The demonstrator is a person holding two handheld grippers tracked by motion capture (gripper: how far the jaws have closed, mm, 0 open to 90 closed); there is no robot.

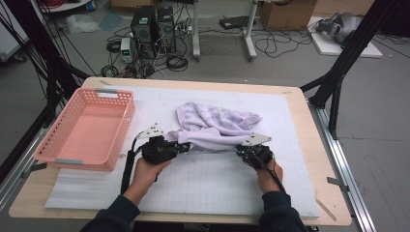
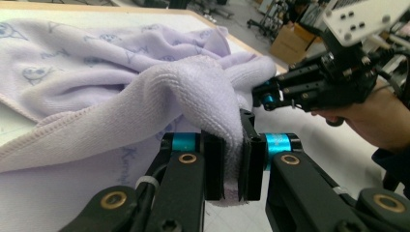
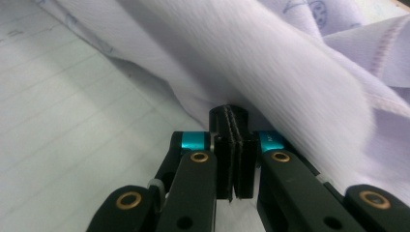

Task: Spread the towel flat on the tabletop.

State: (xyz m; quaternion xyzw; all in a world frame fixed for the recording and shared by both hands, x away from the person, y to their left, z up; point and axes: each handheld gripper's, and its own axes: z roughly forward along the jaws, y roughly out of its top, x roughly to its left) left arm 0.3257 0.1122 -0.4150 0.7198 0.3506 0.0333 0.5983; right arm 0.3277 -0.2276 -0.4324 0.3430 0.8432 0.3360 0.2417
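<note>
On the mat (image 1: 203,186), lilac printed towel (image 1: 212,126) lies crumpled.

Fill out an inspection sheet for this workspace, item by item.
Surface: wooden table under a white gridded mat.
Job's things: lilac towel, bunched mid-mat.
Clutter: empty pink basket at the mat's left edge.
Grippers: left tool shut on a towel fold; right tool with jaws together at the towel's near edge, cloth between them not discernible.
Cables: black cable trails from the left tool.
Surroundings: computer towers, loose floor cables, cardboard box, black frame struts.
</note>
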